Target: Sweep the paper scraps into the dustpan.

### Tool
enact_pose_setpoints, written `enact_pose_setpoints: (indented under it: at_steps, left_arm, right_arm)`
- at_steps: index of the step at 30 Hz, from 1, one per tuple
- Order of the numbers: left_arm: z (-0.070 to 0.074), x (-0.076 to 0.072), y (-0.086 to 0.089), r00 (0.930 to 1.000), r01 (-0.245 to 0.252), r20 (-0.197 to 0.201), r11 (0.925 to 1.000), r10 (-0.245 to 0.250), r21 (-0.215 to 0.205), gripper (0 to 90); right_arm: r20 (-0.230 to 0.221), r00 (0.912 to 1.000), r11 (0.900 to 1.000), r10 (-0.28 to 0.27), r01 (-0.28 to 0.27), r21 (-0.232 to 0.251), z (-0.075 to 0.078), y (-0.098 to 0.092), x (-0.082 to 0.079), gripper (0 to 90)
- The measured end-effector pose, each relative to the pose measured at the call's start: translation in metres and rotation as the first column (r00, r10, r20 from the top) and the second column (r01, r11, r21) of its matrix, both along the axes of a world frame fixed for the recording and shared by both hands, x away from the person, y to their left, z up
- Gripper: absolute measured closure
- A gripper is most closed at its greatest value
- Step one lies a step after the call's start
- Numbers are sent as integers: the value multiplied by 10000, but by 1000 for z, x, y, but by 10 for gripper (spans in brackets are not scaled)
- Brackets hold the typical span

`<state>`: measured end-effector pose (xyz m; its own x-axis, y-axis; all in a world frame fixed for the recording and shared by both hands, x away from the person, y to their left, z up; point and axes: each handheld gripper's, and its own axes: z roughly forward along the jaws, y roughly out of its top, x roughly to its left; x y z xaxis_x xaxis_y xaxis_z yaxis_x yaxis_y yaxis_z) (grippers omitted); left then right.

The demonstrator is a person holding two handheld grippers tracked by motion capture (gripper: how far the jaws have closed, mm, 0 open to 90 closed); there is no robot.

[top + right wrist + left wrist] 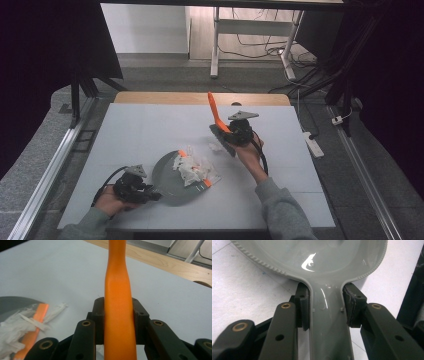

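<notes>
With the left hand-held gripper (325,312) clamping the dustpan (170,177) handle, our right hand-held gripper (119,317), clamped on the brush (216,114), should sweep the paper scraps (192,169) inward gently.

Paper scraps (192,169) and the grey dustpan (169,182) block mid-table; the far left lies open

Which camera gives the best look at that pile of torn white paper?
The high view: the whole white paper pile lies on the grey dustpan. The right gripper view catches its edge at lower left. The left gripper view shows the dustpan's bare pan and handle.
</notes>
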<state>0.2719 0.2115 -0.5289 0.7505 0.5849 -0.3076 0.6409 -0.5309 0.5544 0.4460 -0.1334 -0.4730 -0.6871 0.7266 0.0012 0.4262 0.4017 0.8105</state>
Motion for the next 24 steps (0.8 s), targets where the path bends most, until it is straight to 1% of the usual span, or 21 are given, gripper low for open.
enact_pose_setpoints:
  at_steps: [1, 2, 4, 7, 8, 9, 12, 14, 16, 17, 20, 22, 24]
  left_arm:
    - [0, 0, 0, 10000, -4, -7, 10000, 4, -25, 610]
    - [0, 0, 0, 10000, 0, -10, 10000, 0, -31, 610]
    - [0, 0, 0, 10000, 13, -2, 10000, -13, -29, 610]
    - [0, 0, 0, 10000, 25, -8, 10000, -25, -38, 610]
    - [0, 0, 0, 10000, 32, -8, 10000, -32, -31, 610]
    - [0, 0, 0, 10000, 31, -10, 10000, -31, -36, 610]
    - [-1, 1, 0, 10000, 37, -7, 10000, -37, -45, 610]
    - [-1, 1, 0, 10000, 47, -11, 10000, -47, -43, 610]
    - [-1, 1, 0, 10000, 47, -16, 10000, -47, -41, 610]
    - [-1, 1, 0, 10000, 49, -11, 10000, -49, -39, 610]
    - [-1, 1, 0, 10000, 37, -20, 10000, -37, -52, 610]
    - [-1, 1, 0, 10000, 39, -16, 10000, -39, -46, 610]
    - [-1, 2, 0, 10000, 44, -25, 10000, -45, -55, 610]
  right_arm:
    - [-22, 10000, 9999, -51, 51, -124, 0, 1, 2, 703]
    - [-35, 9999, 9993, -130, 128, -353, -1, 3, 8, 703]
    - [-12, 9997, 9982, -232, 231, -545, -2, 4, 11, 703]
    - [-93, 9995, 9964, -314, 306, -792, -4, 6, 17, 703]
    - [-93, 9995, 9964, -314, 306, -792, -4, 6, 17, 703]
    - [-128, 9993, 9950, -338, 325, -948, -6, 8, 19, 703]
    - [-297, 9990, 9948, -333, 303, -969, -10, 10, 22, 704]
    - [-407, 9988, 9963, -277, 243, -825, -11, 12, 23, 703]
    - [-420, 9989, 9968, -205, 172, -775, -12, 14, 23, 703]
    - [-461, 9989, 9962, -122, 81, -869, -13, 18, 22, 703]
    - [-518, 9986, 9954, 116, -165, -942, -13, 25, 20, 704]
    - [-538, 9984, 9952, 194, -244, -947, -14, 27, 18, 703]
    - [-688, 9966, 9950, 457, -515, -851, -13, 34, 13, 703]
